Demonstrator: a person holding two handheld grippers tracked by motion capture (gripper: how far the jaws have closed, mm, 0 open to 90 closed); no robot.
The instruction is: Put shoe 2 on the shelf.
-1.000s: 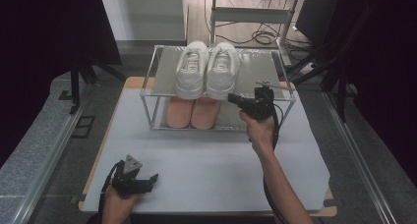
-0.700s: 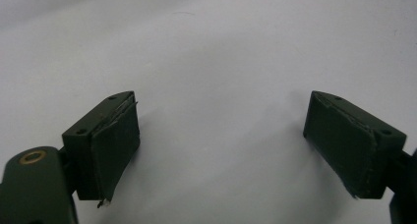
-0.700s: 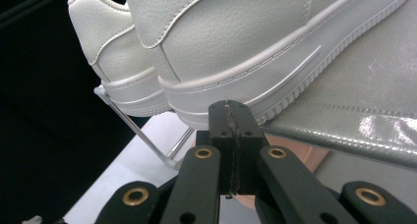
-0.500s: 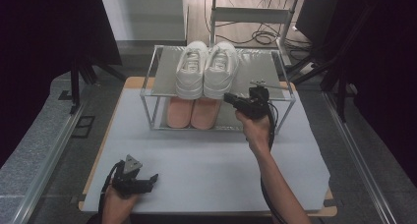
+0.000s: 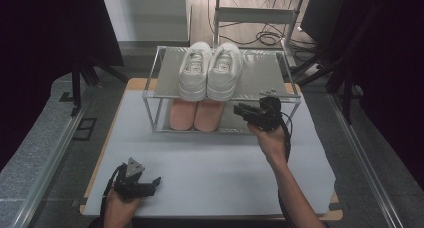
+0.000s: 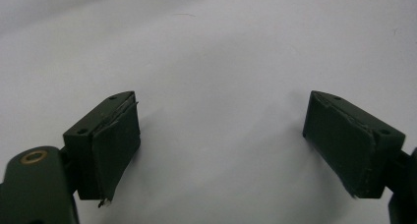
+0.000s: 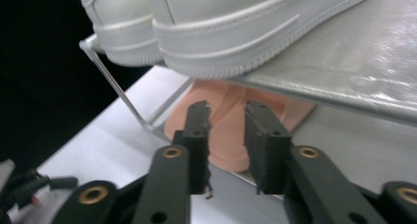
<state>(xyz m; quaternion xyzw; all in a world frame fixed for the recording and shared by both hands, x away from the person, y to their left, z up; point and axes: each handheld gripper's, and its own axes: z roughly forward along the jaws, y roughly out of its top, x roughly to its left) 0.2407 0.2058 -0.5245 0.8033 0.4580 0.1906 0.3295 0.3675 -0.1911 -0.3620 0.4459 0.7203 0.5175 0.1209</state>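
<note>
Pink shoes [image 5: 196, 115] on rack's lower shelf [image 5: 235, 124] | right tongs [image 5: 241, 110] just beside them, jaws just been opening, nothing between | left tongs [image 5: 156, 181] wide open, empty, over tabletop [image 5: 210, 163]

smooth white leather-look sneakers [image 5: 210, 70], matt pink shoes [image 5: 196, 114], brushed metal rack [image 5: 260, 73], matt white tabletop [image 5: 210, 158]
</note>
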